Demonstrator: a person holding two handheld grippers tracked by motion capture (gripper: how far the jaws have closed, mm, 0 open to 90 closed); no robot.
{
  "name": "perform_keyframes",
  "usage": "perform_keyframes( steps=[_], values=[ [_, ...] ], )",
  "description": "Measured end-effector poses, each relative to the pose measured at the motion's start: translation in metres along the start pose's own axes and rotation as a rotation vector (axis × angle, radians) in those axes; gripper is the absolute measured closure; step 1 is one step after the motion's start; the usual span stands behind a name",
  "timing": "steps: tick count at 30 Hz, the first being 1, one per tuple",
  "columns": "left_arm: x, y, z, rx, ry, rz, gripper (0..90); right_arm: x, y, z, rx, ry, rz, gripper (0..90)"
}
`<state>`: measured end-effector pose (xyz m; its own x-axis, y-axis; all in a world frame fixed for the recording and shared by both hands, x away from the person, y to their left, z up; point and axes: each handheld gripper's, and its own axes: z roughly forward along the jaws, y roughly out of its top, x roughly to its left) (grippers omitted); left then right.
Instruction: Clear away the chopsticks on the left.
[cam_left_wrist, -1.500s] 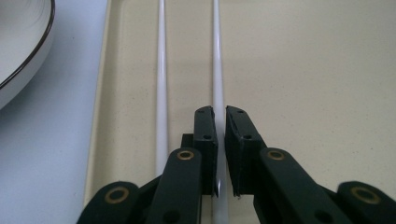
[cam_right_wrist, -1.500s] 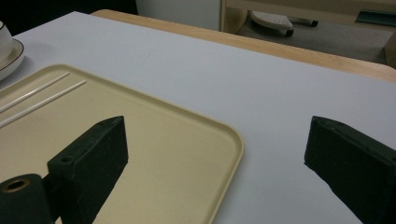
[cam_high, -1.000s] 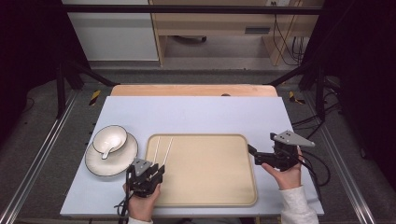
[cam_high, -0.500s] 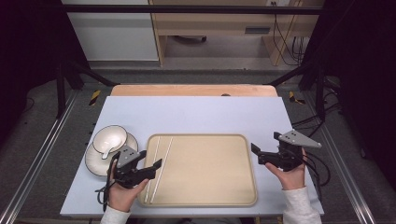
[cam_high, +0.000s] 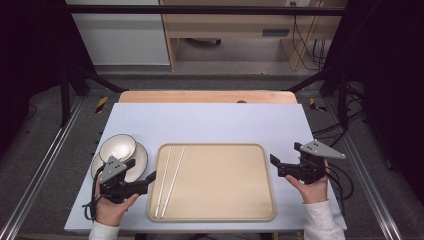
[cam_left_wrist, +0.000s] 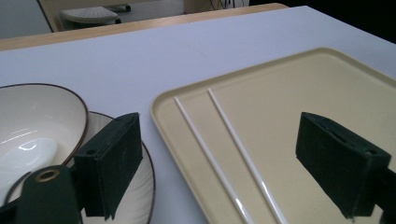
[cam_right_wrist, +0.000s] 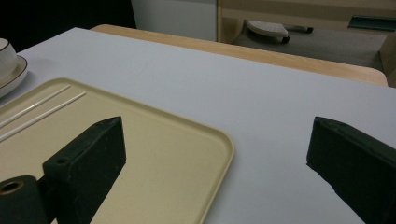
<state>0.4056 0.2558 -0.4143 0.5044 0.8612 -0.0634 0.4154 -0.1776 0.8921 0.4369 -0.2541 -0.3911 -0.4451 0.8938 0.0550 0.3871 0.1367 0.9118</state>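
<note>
High view first: the left gripper (cam_high: 145, 181) sits near the front-left corner of the table (cam_high: 210, 120), its tip at the left rim of the tan tray (cam_high: 220, 217). Its jaws have just been opening, and nothing is between them. The two white chopsticks (cam_high: 170, 180) lie side by side along the tray's left edge, nearly parallel and fanning slightly apart toward the back. Just left of the tray sits a bowl (cam_high: 117, 147) on a plate (cam_high: 137, 160), right behind that hand. The right gripper (cam_high: 277, 167) hovers at the tray's right edge, jaws wide, holding nothing.

Left gripper view: the jaws gape wide with both chopsticks (cam_left_wrist: 224, 154) running through the gap below, clear of the pads. The left jaw hangs over the plate's dark-lined rim (cam_left_wrist: 147, 186), with the bowl (cam_left_wrist: 42, 121) close alongside. That looks like the danger spot: a careless swing left could clip the plate's rim and rock the bowl on it. Smooth and thin, the sticks could also roll or skate across the tray if a jaw brushes them.

Right gripper view: jaws spread, one over the tray's back-right corner (cam_right_wrist: 224, 140) and one over bare table (cam_right_wrist: 280, 107). The chopsticks (cam_right_wrist: 42, 109) lie far across the tray. Dropping here, the nearer jaw could catch the rim and jolt the tray, scattering the sticks.
</note>
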Motion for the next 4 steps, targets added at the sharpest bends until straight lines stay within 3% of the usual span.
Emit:
perform_keyframes(
  steps=[4],
  values=[
    [0.0073,-0.0029,-0.0001,0.011,0.016,-0.014,14.7,-0.0006,-0.0004,-0.0009,-0.001,-0.003,-0.001,5.0]
  ],
)
